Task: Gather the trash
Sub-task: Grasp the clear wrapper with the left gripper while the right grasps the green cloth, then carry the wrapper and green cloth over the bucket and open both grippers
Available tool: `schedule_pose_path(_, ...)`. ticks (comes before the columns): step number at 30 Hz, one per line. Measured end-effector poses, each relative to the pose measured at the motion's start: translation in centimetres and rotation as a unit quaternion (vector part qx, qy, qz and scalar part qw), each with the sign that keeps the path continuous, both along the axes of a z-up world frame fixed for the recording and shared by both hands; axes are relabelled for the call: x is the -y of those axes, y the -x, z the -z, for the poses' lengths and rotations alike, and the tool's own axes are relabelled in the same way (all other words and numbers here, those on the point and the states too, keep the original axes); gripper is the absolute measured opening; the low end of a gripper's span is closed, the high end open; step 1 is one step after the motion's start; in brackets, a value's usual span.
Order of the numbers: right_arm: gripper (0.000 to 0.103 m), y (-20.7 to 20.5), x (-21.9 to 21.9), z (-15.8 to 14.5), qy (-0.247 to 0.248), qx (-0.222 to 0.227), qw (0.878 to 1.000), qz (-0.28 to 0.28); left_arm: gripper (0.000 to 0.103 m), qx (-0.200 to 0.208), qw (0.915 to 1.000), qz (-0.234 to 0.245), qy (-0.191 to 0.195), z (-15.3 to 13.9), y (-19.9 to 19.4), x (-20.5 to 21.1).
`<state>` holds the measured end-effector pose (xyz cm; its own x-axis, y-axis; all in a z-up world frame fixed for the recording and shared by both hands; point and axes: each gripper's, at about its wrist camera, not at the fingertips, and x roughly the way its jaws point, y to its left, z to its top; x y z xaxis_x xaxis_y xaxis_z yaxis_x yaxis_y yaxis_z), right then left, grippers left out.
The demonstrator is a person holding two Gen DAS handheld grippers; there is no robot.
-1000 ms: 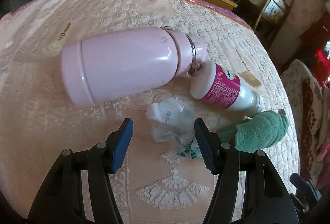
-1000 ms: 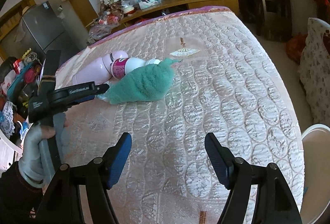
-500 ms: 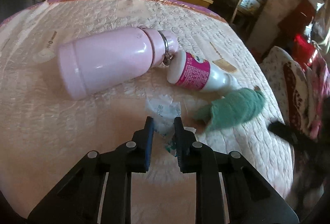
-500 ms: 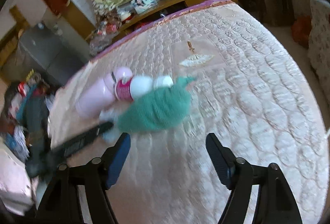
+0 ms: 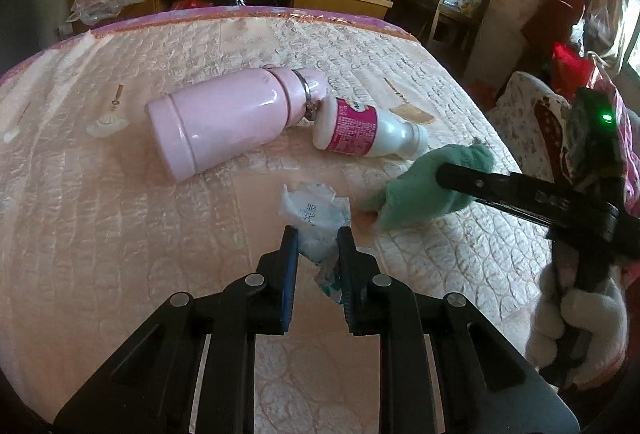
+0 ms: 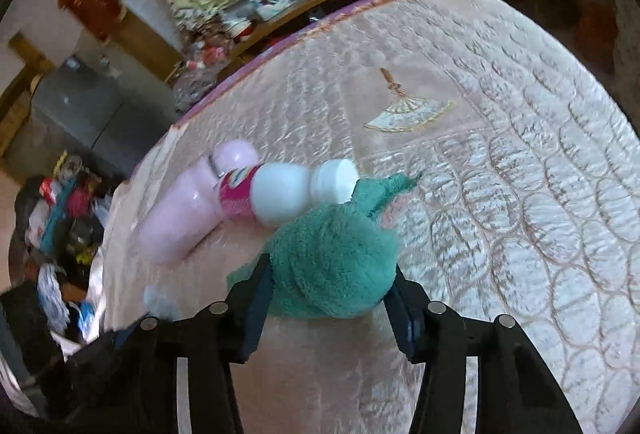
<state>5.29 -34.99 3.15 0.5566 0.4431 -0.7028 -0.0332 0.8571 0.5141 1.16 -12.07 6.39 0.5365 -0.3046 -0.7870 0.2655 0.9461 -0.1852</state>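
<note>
L claw (image 5: 316, 248) pinches a crumpled clear plastic wrapper (image 5: 314, 214), blue pads pressed on its lower part; the wrapper's long axis runs along the fingers, printed end sticking out past the tips toward the far side of the bed (image 5: 100, 214), a torn bit hanging below btw the fingers. R claw (image 6: 330, 284) has just been closing w/ the green terry cloth (image 6: 336, 266) btw its pads, which sit at both sides of the bunched cloth; a pointed corner of the cloth aims up-right toward the fan motif in the R wrist view. Can't tell if the cloth is off the quilt. Pink thermos (image 5: 236, 118) lies on its side, lid end touching the base of a white bottle w/ magenta label (image 5: 366, 132), also on its side, cap pointing toward the cloth. A gloved hand (image 5: 576, 326) holds the R tool at the L view's right edge.
</note>
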Motion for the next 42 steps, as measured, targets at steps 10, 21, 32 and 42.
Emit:
schedule_pose_path(10, 0.050, 7.7, 1.8, -4.4, 0.053, 0.049, 0.997, -0.014, 0.017, 0.018, 0.9996, 0.022, -0.004, -1.2, 3.6, 2.2)
schedule_pose_path(21, 0.050, 14.1, 4.8, -5.2, 0.087, 0.045, 0.995, 0.002, 0.017, 0.029, 0.9977, 0.060, -0.015, -2.3, 7.0, 6.0)
schedule_pose_path(32, 0.050, 17.6, 8.9, -5.8, 0.119, 0.046, 0.991, 0.040, 0.017, 0.033, 0.9922, 0.119, -0.016, -3.1, 9.2, 12.8)
schedule_pose_path(42, 0.050, 20.3, 14.2, -6.4, 0.138, 0.043, 0.986, 0.087, 0.017, 0.029, 0.9836, 0.178, -0.008, -3.4, 10.6, 20.1)
